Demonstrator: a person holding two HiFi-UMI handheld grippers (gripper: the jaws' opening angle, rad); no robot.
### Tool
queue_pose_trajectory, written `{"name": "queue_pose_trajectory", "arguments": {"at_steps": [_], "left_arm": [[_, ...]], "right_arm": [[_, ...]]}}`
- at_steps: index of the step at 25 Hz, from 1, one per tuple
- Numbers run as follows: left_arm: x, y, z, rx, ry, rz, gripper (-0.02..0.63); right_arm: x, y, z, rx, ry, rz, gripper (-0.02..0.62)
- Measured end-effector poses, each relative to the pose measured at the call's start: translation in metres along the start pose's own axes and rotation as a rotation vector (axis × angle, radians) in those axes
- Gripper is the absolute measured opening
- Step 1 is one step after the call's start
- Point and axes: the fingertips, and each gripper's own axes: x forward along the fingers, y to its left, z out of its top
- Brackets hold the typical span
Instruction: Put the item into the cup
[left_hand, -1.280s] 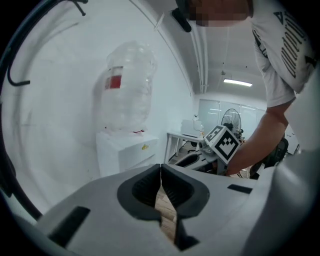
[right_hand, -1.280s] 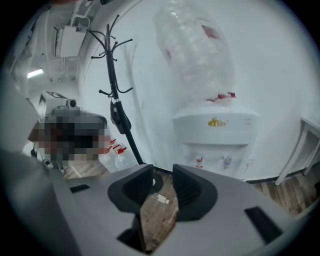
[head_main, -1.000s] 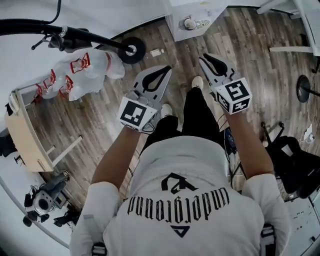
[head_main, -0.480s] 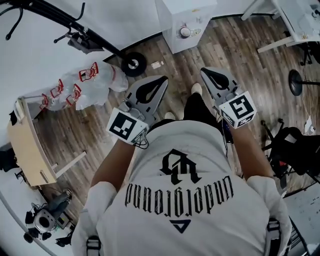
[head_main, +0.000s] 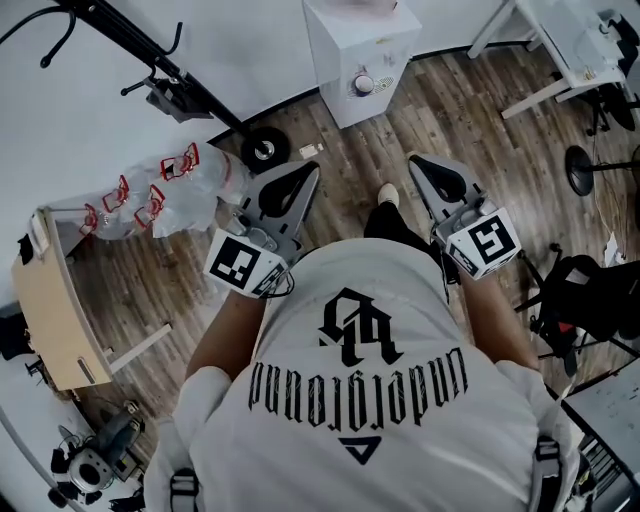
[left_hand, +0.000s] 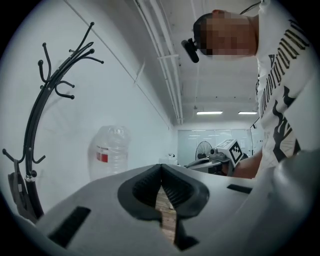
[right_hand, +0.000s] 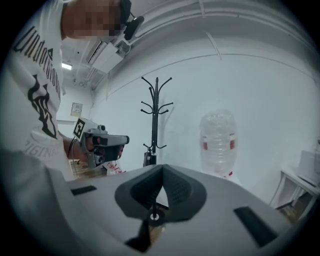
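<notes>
Plank floor (head_main: 470, 100), white wall (right_hand: 260, 90), coat stand (right_hand: 156, 115). Left gripper (left_hand: 161, 166) and right gripper (right_hand: 162, 168) both closed, empty. No item or cup visible, so weight and grasp spot can't be judged.

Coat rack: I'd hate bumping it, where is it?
In the right gripper view the coat rack stands by the white wall, left of the big water bottle.
</notes>
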Motion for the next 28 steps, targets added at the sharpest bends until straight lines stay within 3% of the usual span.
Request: {"name": "queue_pose_trajectory", "arguments": {"at_steps": [9,15,23,28], "left_arm": [[-0.016,-0.010,0.040,0.027,-0.035,-0.015,0.006],[-0.014,-0.033,0.040,0.036,-0.022,-0.002,0.006],[0.011,-0.093,0.045,0.033,-0.034,0.075,0.006],[0.027,-0.155,0.035,0.079,0.011,0.130,0.006]], "right_arm": [[-0.023,0.017,0.020,-0.006,-0.002,0.001,0.005],[-0.051,0.012,0.027,-0.016,-0.025,0.001,0.005],[-0.114,0.002,0.034,-0.073,-0.042,0.084,0.005],[-0.179,-0.002,0.023,-0.101,-0.053,0.113,0.005]]}}
